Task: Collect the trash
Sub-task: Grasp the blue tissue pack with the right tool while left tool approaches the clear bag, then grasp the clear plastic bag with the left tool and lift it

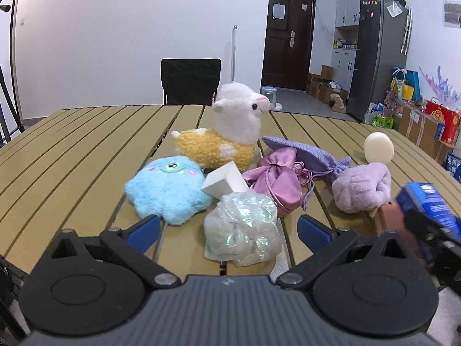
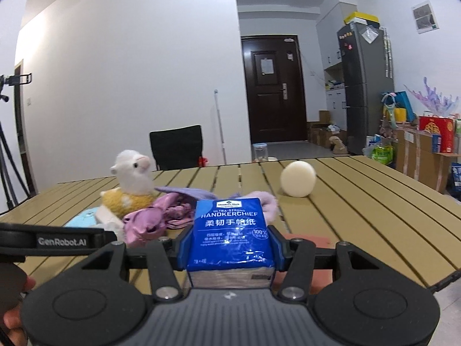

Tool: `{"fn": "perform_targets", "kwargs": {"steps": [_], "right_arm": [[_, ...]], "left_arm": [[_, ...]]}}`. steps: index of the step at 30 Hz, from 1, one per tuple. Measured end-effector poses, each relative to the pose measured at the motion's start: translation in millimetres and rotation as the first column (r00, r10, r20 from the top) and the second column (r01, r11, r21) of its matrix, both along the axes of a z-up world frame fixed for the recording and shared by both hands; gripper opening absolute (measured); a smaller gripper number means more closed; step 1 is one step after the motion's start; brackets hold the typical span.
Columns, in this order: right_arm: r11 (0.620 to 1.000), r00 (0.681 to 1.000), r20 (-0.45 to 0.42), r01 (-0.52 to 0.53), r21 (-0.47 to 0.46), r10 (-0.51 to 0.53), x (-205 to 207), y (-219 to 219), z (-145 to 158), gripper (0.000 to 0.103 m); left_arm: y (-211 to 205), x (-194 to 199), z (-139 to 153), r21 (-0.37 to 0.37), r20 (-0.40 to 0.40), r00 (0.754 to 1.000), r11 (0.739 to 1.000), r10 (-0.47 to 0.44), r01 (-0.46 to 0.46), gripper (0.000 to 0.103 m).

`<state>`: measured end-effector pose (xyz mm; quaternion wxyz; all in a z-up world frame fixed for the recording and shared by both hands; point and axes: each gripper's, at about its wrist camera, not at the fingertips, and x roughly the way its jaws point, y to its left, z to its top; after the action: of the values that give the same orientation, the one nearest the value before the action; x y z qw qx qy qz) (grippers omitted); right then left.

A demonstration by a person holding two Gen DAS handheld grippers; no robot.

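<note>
Tissue pack [image 2: 230,233], blue, clamped between the right gripper [image 2: 229,248] pads, raised above the near table [image 2: 374,201] edge. Left gripper [image 1: 227,230]: fingers spread wide, hovering just short of a crumpled wrapper [image 1: 242,230], not touching. Beyond the wrapper: white block [image 1: 223,183], blue plush [image 1: 167,187], alpaca [image 1: 227,127], pink pouch [image 1: 276,178], lilac cloth [image 1: 360,190], white ball [image 2: 298,181].
</note>
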<state>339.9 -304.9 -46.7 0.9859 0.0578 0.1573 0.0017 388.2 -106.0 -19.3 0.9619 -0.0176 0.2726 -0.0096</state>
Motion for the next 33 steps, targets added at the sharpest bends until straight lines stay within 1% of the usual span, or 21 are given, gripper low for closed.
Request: {"fn": "perform_targets", "kwargs": {"steps": [8, 10, 12, 16, 17, 18, 19, 20, 23, 26, 33], "right_arm": [[0.998, 0.998, 0.022, 0.063, 0.018, -0.064, -4.0, -18.2, 0.3, 0.052], [0.997, 0.997, 0.022, 0.07, 0.017, -0.071, -3.9, -20.4, -0.6, 0.052], [0.997, 0.997, 0.018, 0.073, 0.016, -0.073, -4.0, -22.6, -1.2, 0.052], [0.997, 0.997, 0.016, 0.076, 0.014, -0.076, -3.7, -22.8, -1.1, 0.052], [0.997, 0.997, 0.015, 0.075, 0.014, -0.076, -3.6, -22.8, -1.1, 0.051], [0.997, 0.997, 0.013, 0.073, 0.012, -0.074, -3.1, -22.8, -1.5, 0.051], [0.997, 0.997, 0.011, 0.072, 0.011, -0.072, -2.5, -21.7, -1.4, 0.052], [0.998, 0.998, 0.009, 0.07, 0.009, -0.07, -2.3, -21.5, -1.7, 0.051], [0.998, 0.998, 0.009, 0.065, 0.007, -0.065, -1.5, -18.7, -1.6, 0.052], [0.998, 0.998, 0.014, 0.062, 0.008, -0.062, -3.2, -19.3, 0.4, 0.052], [0.999, 0.999, 0.022, 0.05, -0.008, -0.05, -11.4, -18.5, 0.8, 0.052]], "left_arm": [[-10.3, 13.1, -11.0, 0.044, 0.033, 0.999, 0.999, 0.024, -0.025, 0.103], [-10.7, 16.1, -13.3, 0.053, 0.035, 0.999, 0.998, 0.027, -0.029, 0.098], [-11.2, 18.9, -15.5, 0.059, 0.03, 0.999, 0.998, 0.026, -0.028, 0.087], [-11.1, 20.8, -18.4, 0.058, 0.021, 0.999, 0.998, 0.034, -0.035, 0.078], [-10.7, 20.7, -18.7, 0.057, 0.021, 0.999, 0.998, 0.033, -0.034, 0.073], [-10.4, 20.3, -19.2, 0.053, 0.021, 0.999, 0.998, 0.027, -0.029, 0.066], [-9.9, 20.3, -19.4, 0.048, 0.018, 1.0, 0.999, 0.02, -0.021, 0.061], [-9.3, 20.4, -19.3, 0.041, 0.015, 1.0, 0.999, 0.012, -0.013, 0.054], [-8.7, 18.9, -19.5, 0.037, 0.026, 1.0, 0.999, -0.004, 0.003, 0.047], [-9.6, 15.4, -17.9, 0.045, 0.037, 0.999, 0.999, -0.011, 0.01, 0.046], [-6.9, 2.2, -9.4, 0.055, 0.061, 0.998, 0.998, -0.024, 0.02, 0.045]]}}
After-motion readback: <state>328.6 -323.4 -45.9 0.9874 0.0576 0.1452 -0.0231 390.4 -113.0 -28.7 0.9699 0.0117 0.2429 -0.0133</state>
